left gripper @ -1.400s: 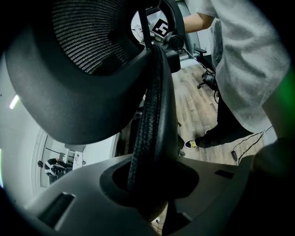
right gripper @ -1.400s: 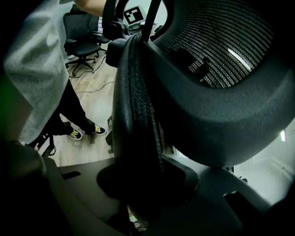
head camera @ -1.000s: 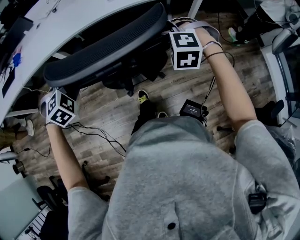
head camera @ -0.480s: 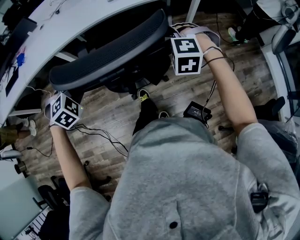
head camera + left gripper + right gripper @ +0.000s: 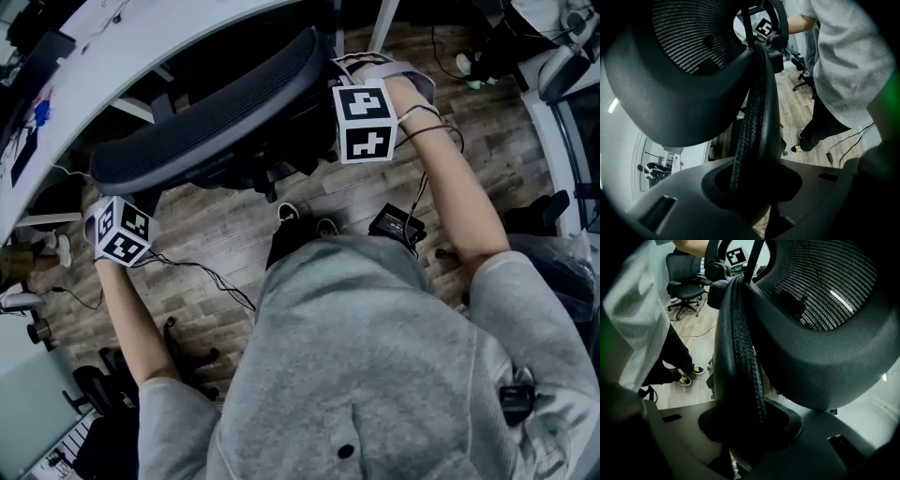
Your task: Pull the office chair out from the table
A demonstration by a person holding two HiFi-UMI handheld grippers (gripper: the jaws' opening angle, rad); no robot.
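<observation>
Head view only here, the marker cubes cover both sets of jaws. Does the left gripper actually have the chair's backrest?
Observer: Yes. In the left gripper view the left gripper is closed on the padded side edge of the backrest.
Operator: Right side?
Observer: Same. The right gripper clamps the opposite side edge, which sits deep between its jaws.
Operator: Anything near the person I'd miss?
Observer: The right gripper view shows a second office chair standing on the wood floor beyond the person's legs, apart from them.
</observation>
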